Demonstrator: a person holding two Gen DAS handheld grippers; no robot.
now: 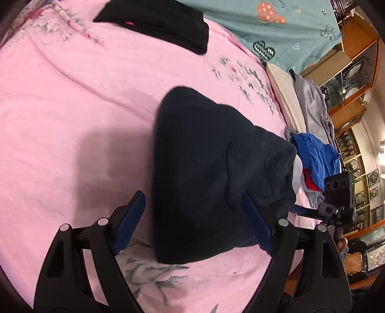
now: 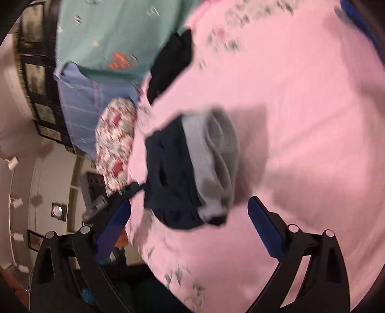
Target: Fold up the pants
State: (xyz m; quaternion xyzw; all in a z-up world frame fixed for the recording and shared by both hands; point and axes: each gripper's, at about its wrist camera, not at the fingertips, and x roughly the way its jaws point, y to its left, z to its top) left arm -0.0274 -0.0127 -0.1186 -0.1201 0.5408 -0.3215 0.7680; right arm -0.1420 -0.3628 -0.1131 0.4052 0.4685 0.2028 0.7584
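The dark navy pants [image 1: 204, 173] lie folded into a thick bundle on the pink bedsheet [image 1: 72, 108]. My left gripper [image 1: 192, 216] is open, its blue pads to either side of the bundle's near end, holding nothing. In the right wrist view the same bundle [image 2: 173, 173] shows its grey lining [image 2: 216, 154] at one end. My right gripper [image 2: 190, 224] is open just short of the bundle and empty. The right gripper's body [image 1: 339, 192] also shows at the right edge of the left wrist view.
Another folded black garment [image 1: 163, 21] lies at the far side of the bed, also seen in the right wrist view [image 2: 173, 62]. A teal blanket [image 1: 276, 24] lies beyond it. A pile of blue, red and grey clothes [image 1: 315, 156] sits at the bed's edge. A floral pillow [image 2: 115, 142] is nearby.
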